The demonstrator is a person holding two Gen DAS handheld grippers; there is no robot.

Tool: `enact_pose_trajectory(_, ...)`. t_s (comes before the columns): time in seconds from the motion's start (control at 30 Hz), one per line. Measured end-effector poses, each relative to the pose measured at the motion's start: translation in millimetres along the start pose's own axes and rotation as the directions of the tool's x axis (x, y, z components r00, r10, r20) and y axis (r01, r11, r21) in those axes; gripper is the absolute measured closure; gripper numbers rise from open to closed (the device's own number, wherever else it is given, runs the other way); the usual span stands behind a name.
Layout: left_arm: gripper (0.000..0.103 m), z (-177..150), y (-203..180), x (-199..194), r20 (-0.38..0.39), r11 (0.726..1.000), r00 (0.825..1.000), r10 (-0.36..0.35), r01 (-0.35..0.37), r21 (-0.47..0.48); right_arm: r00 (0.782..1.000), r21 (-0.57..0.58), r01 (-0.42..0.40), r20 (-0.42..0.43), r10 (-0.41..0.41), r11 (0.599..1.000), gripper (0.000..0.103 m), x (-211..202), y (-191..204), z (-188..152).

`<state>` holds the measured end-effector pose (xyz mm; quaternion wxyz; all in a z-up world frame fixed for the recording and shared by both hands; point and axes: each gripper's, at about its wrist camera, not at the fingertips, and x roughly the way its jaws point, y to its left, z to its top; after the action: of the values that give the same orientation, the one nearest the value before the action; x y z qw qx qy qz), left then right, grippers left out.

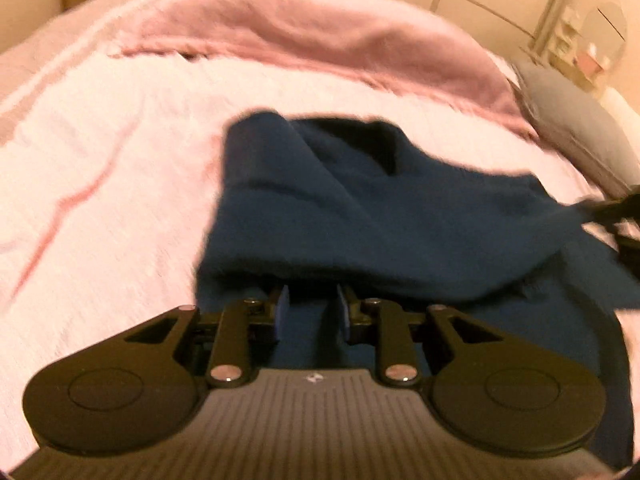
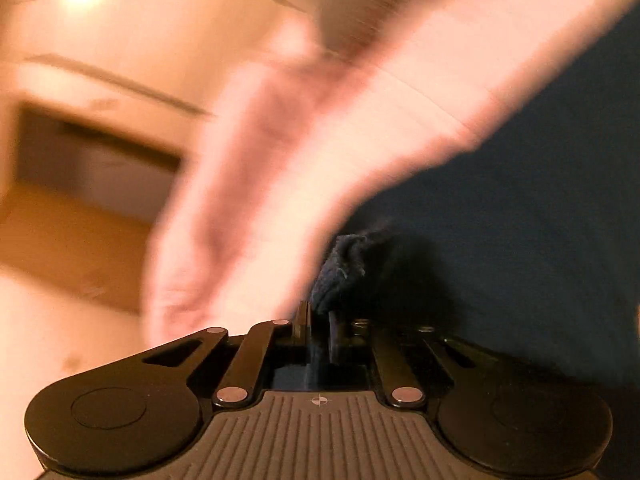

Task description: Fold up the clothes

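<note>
The navy blue garment point(image 1: 360, 208) lies bunched on the pale pink bedspread point(image 1: 100, 200), its long axis running across the left wrist view from the near left toward the right edge. The left gripper point(image 1: 312, 304) sits at the garment's near hem with its jaws set narrowly apart; the cloth drapes over the fingertips, so whether any fabric lies between them cannot be told. The right gripper point(image 2: 318, 322) is pinched closed on a fold of the garment at its far right end, lifting it. The next fold likely depends on that raised right end being carried across toward the left gripper.
</note>
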<state>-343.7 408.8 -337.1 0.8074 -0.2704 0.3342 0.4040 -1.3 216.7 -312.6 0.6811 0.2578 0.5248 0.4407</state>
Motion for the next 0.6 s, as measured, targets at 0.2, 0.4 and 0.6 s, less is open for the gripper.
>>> enact_pose_trajectory(0.2, 0.091, 3.8, 20.4, 12.9, -0.006, 0.991, 0.998, 0.067, -0.067, -0.112, 0.982, 0.045, 0.188, -0.017, -0.187, 0.981, 0.097, -20.8, -39.7, -7.3)
enact_pose_trajectory(0.4, 0.091, 4.7, 17.9, 11.0, -0.031, 0.997, 0.997, 0.071, -0.071, -0.001, 0.975, 0.041, 0.221, -0.040, -0.219, 0.974, 0.096, -25.4, -58.9, -15.2)
enact_pose_trajectory(0.6, 0.091, 5.4, 12.8, -15.9, -0.131, 0.994, 0.988, 0.075, -0.064, 0.085, 0.921, -0.015, 0.378, -0.096, -0.377, 0.926, 0.077, -37.3, -48.2, -5.8)
